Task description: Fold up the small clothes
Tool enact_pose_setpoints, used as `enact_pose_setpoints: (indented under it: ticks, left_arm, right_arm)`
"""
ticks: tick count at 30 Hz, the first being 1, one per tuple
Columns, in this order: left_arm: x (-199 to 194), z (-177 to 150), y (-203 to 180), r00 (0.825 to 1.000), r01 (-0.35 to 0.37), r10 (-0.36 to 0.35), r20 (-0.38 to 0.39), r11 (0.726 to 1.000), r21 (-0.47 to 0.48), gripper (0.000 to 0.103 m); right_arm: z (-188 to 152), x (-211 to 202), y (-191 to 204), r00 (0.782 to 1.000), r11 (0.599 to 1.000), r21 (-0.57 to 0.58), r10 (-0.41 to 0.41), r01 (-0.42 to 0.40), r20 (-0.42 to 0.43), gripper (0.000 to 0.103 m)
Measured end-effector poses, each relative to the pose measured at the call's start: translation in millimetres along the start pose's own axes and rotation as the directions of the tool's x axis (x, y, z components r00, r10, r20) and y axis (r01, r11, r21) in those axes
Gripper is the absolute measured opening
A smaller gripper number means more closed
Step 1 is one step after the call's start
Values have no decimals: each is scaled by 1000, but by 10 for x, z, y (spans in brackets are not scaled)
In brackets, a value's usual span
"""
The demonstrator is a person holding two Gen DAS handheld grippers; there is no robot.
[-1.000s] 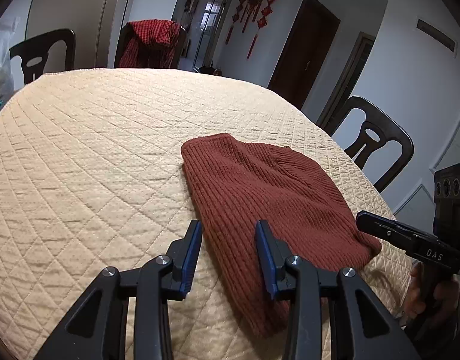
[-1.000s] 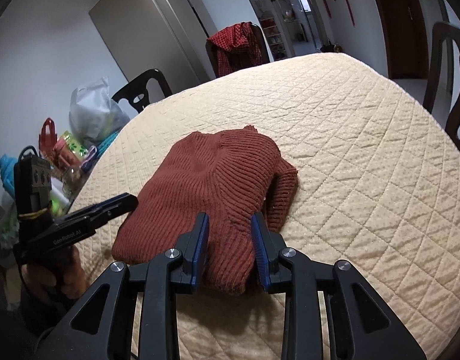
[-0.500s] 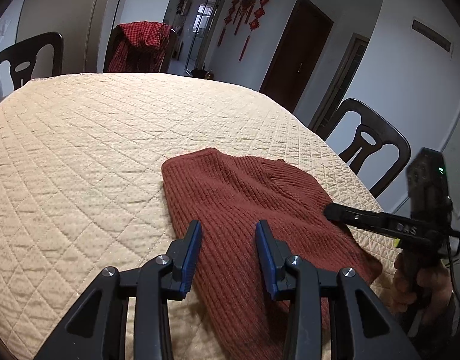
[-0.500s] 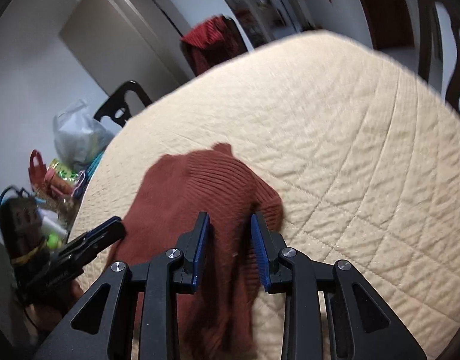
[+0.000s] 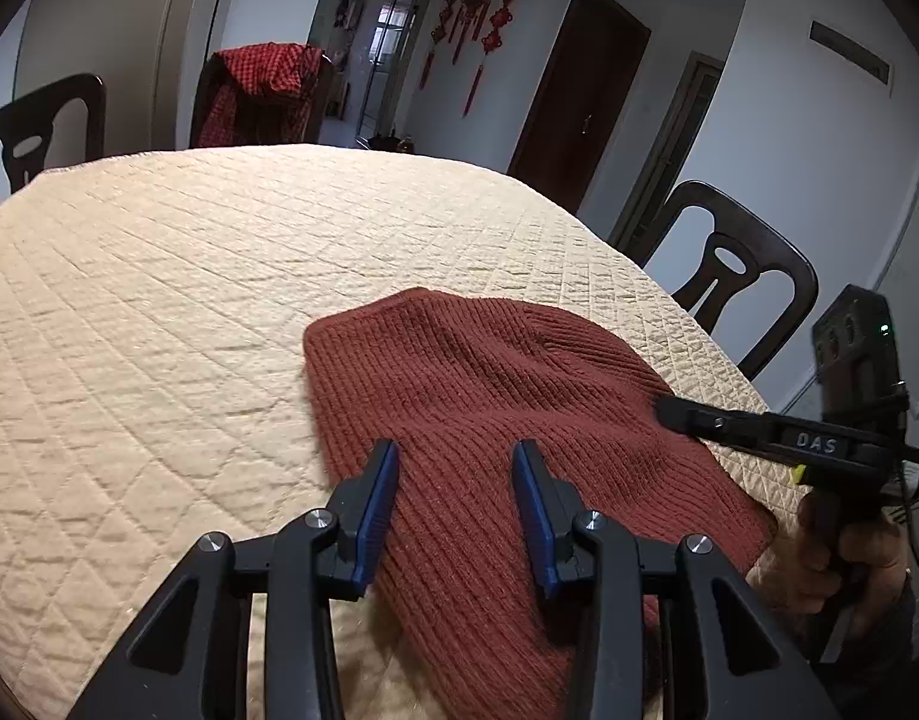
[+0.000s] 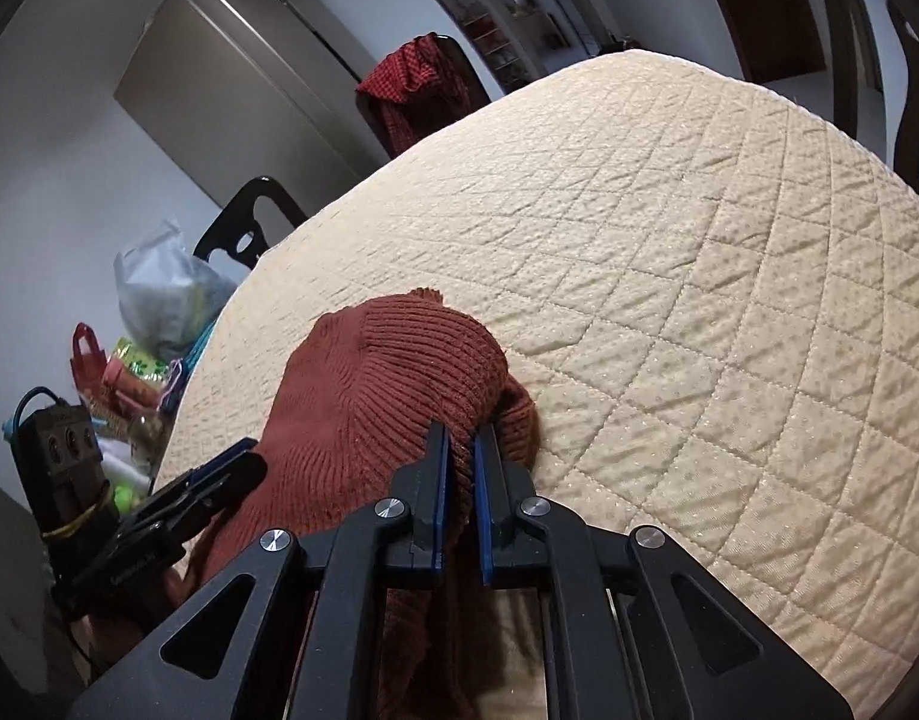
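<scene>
**Sweater pinched on the quilted table**

Sweater (image 5: 495,420) count: one. It is rust red and knitted, and it lies on the near part of the table (image 5: 159,312), close to the table's edge.

Two claws are here. The right gripper (image 6: 461,450) has its blue fingers squeezed tight on a raised fold of the sweater. The cloth bunches up in a hump just past the fingers. The left gripper (image 5: 453,468) is spread wide, with nothing between its fingers. It hovers over the near side of the sweater. I cannot tell if its tips touch the cloth.

One table shows, covered with a cream quilted cloth stitched in diamonds.

Around the table I count three dark chairs. One chair (image 5: 729,276) stands at the table's right side. One chair (image 5: 33,126) stands at the far left. The third, at the far side, has a red checked cloth (image 5: 261,90) hung over its back.

Beside the table's left edge sit a grey plastic bag (image 6: 159,294) and some bright packets. Red knot decorations (image 5: 477,18) hang on the wall behind the table, next to a dark door (image 5: 579,84).
</scene>
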State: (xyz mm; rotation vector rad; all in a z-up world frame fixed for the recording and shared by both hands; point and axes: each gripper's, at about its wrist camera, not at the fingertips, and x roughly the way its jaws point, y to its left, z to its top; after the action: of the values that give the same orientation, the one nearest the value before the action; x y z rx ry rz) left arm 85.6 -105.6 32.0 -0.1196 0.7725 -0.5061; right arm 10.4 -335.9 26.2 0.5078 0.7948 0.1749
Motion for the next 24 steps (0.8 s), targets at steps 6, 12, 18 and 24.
enact_pose_setpoints:
  ticks: [6, 12, 18, 24]
  left_arm:
    - [-371, -100, -49, 999, 25, -25, 36, 1000, 0, 41]
    - [-529, -316, -82, 999, 38, -38, 12, 999, -8, 41]
    - [-308, -489, -9, 997, 35, -38, -74, 998, -43, 45]
    - [-248, -515, 20, 996, 46, -51, -77, 997, -60, 49]
  right_arm:
    - [-173, -446, 264, 998, 990, -142, 14, -6, 56, 8]
    - [-486, -517, 459, 1000, 965, -261, 23, -21, 5, 8]
    - [-589, -312, 325, 997, 963, -267, -55, 38, -56, 7]
    - [-583, -271, 308, 996, 963, -266, -65, 47, -60, 6]
